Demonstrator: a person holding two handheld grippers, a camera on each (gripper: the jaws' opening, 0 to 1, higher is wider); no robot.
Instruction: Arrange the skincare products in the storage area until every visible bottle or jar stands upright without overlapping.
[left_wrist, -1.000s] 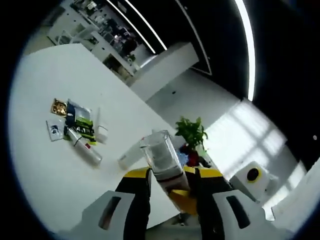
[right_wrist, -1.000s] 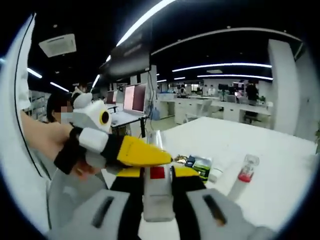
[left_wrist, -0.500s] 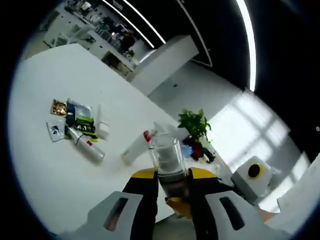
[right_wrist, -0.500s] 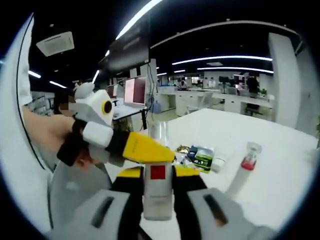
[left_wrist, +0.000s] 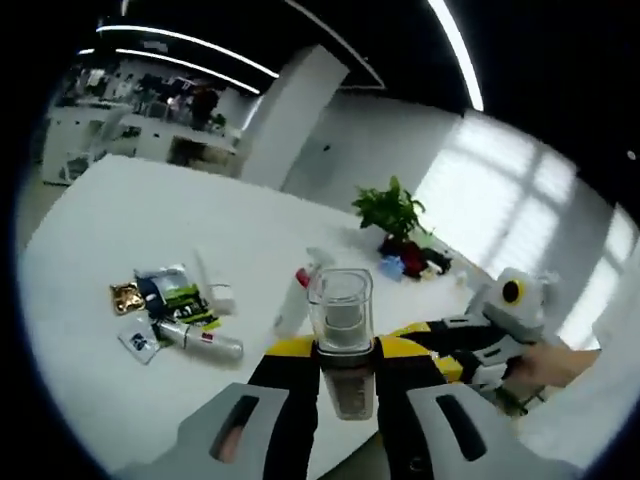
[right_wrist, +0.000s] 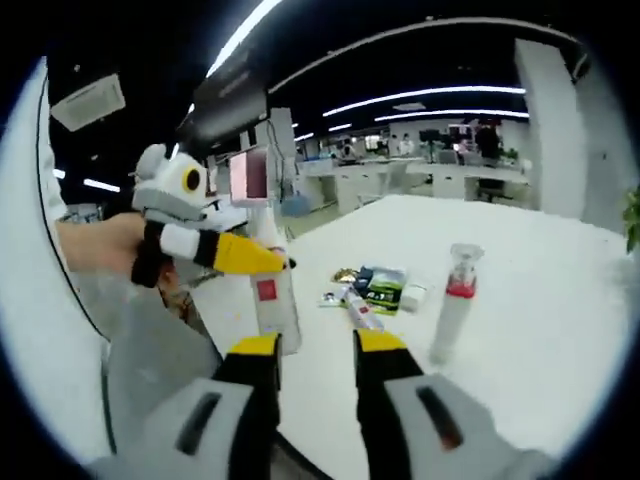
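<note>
Left gripper (left_wrist: 340, 375) clamps a clear-capped bottle (left_wrist: 342, 335) between its yellow-tipped jaws, holding it upright above the near edge of the white table (left_wrist: 90, 250). Right gripper (right_wrist: 315, 352) has its jaws parted with nothing between them, just beside that same bottle (right_wrist: 273, 300), which the left gripper (right_wrist: 285, 263) grips from nine o'clock.

On the table, a tall white bottle with a red collar (right_wrist: 455, 305) stands upright at two o'clock from the right gripper. At twelve o'clock lies a loose cluster: a silver tube (left_wrist: 200, 340) on its side, a green and black sachet (left_wrist: 178, 296), a gold foil packet (left_wrist: 124, 297) and a small white jar (left_wrist: 220, 297).

The bottle hangs near the table's edge, so a release here could, I judge, send it over the side or tip it onto its side. Set down too close to the cluster, it could overlap the sachets.

The left gripper view adds a potted plant (left_wrist: 392, 212) at the table's far end. The right gripper view shows the person's hand (right_wrist: 105, 245) on the left tool.
</note>
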